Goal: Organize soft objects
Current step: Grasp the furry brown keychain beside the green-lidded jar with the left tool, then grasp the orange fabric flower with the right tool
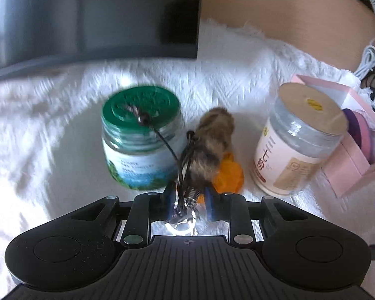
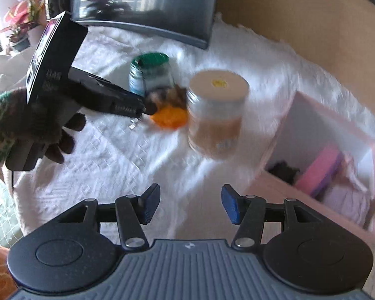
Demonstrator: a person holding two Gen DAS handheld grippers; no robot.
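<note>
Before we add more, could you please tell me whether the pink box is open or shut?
Open: the pink box has no lid on, and pink and purple items show inside.

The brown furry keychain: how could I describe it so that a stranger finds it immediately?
On the white blanket, find the two jars: the green-lidded jar and the tan-lidded jar. Between them lies the brown furry keychain, partly over an orange object, with the left tongs closed on its metal ring end. It alone is fluffy and has black cords.

Black gripper [image 2: 190, 207], blue pads [image 2: 231, 206]
</note>
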